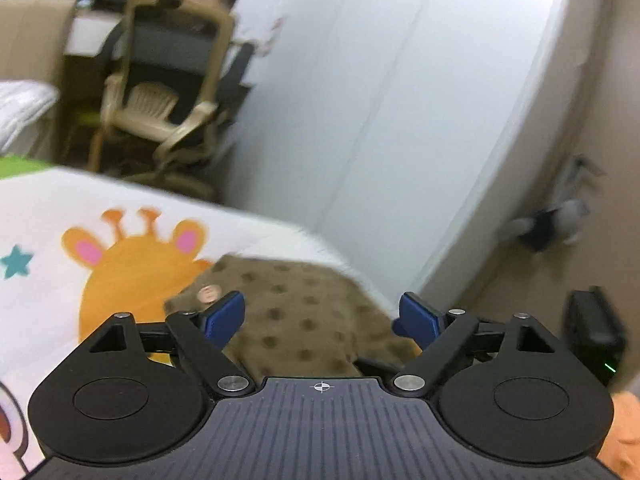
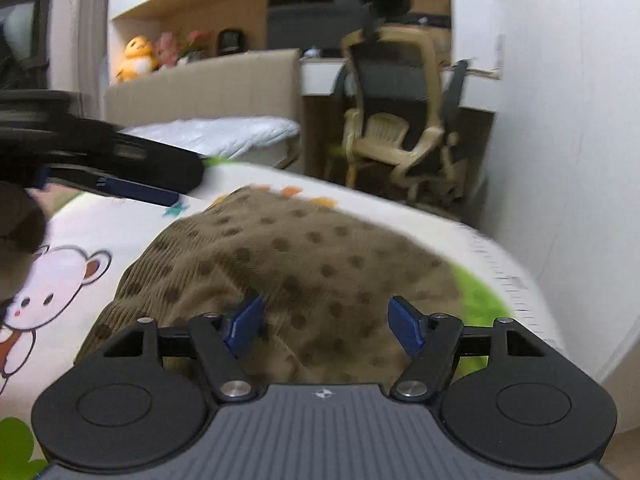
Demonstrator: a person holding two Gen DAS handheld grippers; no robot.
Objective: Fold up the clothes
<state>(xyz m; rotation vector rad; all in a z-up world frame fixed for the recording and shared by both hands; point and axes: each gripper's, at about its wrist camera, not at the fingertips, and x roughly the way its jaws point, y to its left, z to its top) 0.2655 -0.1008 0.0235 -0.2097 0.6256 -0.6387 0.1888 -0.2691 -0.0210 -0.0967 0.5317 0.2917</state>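
A brown ribbed garment with dark dots (image 2: 304,272) lies bunched on a white cartoon-print bed cover (image 2: 92,232). My right gripper (image 2: 326,326) is open just above its near edge, blue fingers spread and empty. In the left wrist view the same garment (image 1: 304,312) lies near the bed's corner, with a small pink tag on it (image 1: 208,293). My left gripper (image 1: 322,316) is open over it and holds nothing. The left gripper also shows in the right wrist view (image 2: 108,164), raised at the left.
A beige office chair (image 2: 396,120) stands past the bed beside a desk. A white wardrobe (image 1: 380,100) runs close along the bed's right side. A headboard (image 2: 208,88) and white pillow (image 2: 224,132) are at the far end. An orange cloth (image 1: 624,436) is at the lower right.
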